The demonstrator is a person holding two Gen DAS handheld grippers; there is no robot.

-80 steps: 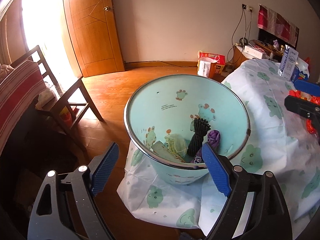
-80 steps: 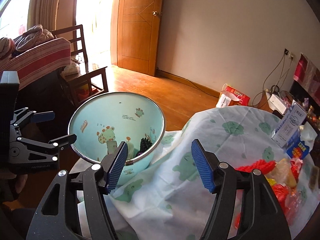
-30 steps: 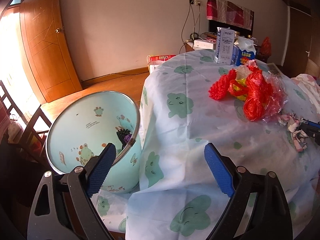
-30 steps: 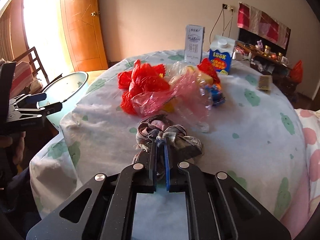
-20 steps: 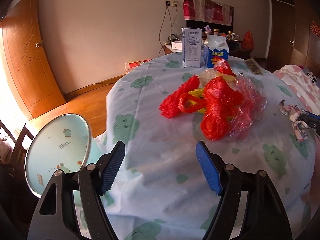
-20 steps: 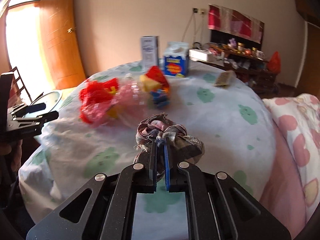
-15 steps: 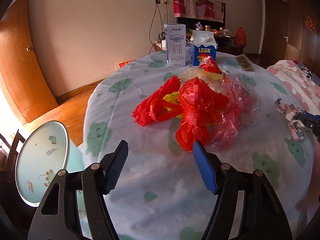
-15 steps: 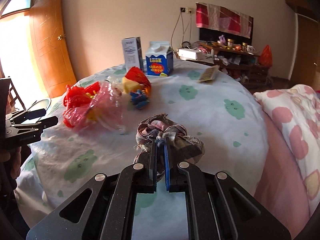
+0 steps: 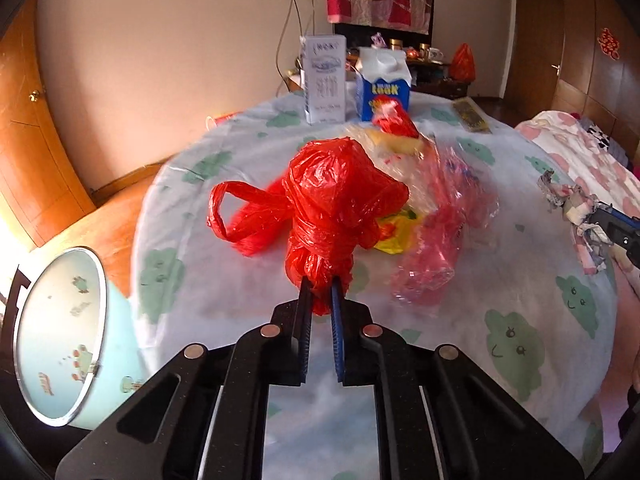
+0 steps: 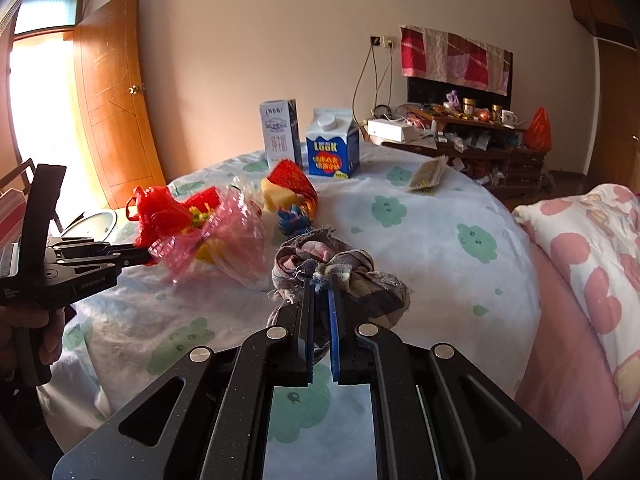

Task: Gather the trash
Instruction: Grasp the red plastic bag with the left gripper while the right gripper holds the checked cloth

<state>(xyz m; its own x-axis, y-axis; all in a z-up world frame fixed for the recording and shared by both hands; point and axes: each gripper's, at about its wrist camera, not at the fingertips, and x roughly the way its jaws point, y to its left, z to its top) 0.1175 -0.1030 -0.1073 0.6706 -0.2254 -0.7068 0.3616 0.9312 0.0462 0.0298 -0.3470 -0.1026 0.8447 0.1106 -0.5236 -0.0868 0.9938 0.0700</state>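
A knotted red plastic bag lies on the round table's cloud-print cloth. My left gripper is closing its jaws on the bag's near end, and the pads pinch the plastic. From the right wrist view the same left gripper meets the red bag at the table's left. My right gripper is shut on a crumpled checked rag, held just above the cloth. The rag also shows at the left view's right edge. The pale blue trash bin stands tilted off the table's left side.
A clear pink bag with yellow and red scraps lies beside the red bag. Two cartons stand at the table's far edge, with a flat packet near them. A pink-patterned bed borders the right. A hand holds the left gripper.
My left gripper swung from the bin to the table, moved up to the red bag and shut its jaws on it. The right gripper kept hold of the rag while turning right.
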